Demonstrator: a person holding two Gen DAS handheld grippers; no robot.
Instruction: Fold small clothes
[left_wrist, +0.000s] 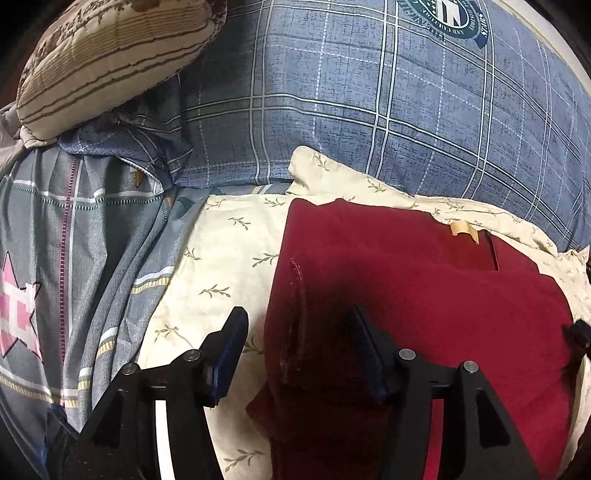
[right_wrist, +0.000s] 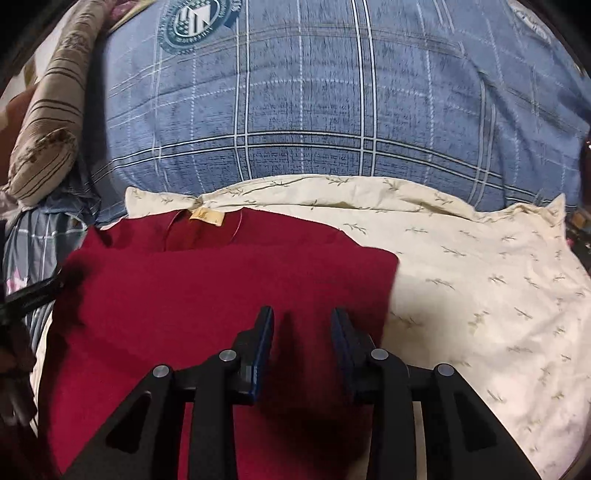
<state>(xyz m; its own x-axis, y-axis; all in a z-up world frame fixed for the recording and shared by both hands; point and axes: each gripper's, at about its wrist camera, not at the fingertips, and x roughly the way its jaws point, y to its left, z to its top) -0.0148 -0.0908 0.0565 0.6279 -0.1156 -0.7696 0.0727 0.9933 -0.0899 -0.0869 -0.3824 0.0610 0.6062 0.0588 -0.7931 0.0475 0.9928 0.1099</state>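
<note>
Left wrist view: left hand-held gripper (left_wrist: 297, 325) jaws apart, straddling the folded left edge of the red garment (left_wrist: 424, 295), pads not pressing | right wrist view: right hand-held gripper (right_wrist: 303, 325) jaws apart, nothing clamped, red garment just beneath | garment lies on cream leaf-print cloth (right_wrist: 480, 277), blue plaid pillow (right_wrist: 332, 110) beyond.

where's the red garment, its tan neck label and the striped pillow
red garment (right_wrist: 221, 288), right wrist view, middle of the folded top layer
tan neck label (right_wrist: 207, 216), right wrist view, centre of the tag
striped pillow (left_wrist: 118, 62), left wrist view, middle of its face
</note>
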